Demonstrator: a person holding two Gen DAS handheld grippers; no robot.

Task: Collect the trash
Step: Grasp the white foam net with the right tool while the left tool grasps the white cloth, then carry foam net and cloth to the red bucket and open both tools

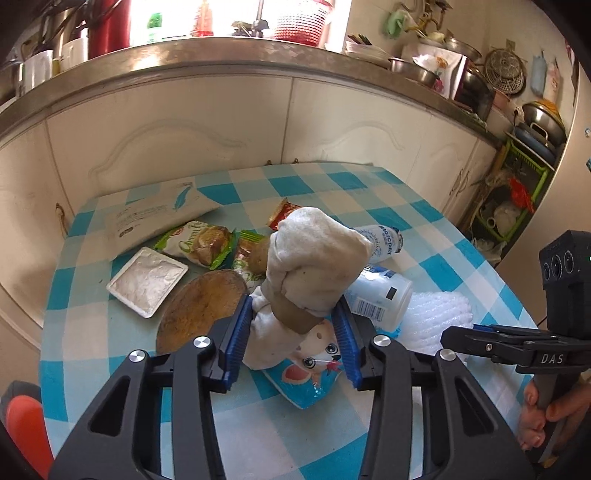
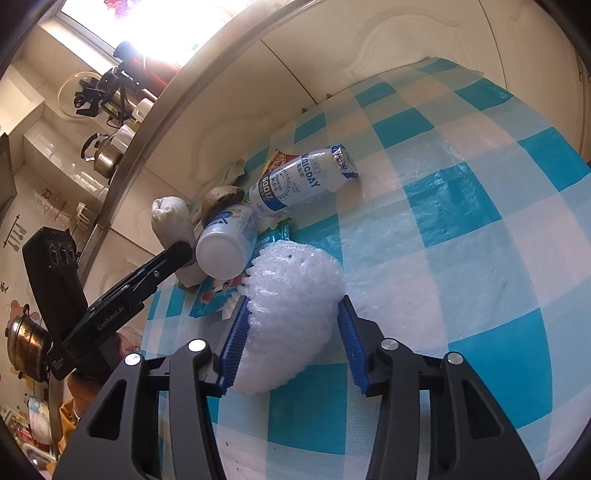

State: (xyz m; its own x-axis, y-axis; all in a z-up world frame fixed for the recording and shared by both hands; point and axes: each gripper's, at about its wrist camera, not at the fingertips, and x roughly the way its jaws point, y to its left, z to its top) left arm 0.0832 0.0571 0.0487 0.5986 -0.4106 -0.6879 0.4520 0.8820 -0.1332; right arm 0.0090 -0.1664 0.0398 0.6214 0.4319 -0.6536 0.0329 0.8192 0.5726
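In your left wrist view, the left gripper (image 1: 293,334) at centre-bottom pinches a soft, grubby white sock (image 1: 314,266) whose long axis rises up-frame, while in your right wrist view the right gripper (image 2: 291,345) spreads around crinkly foam netting (image 2: 291,314) lying between its fingers.

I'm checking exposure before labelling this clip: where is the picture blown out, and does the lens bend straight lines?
Left wrist view: the window above the counter edge is washed out, and that edge bows into an arc. Right wrist view: the window is pure white glare, while the checked tablecloth bulges.
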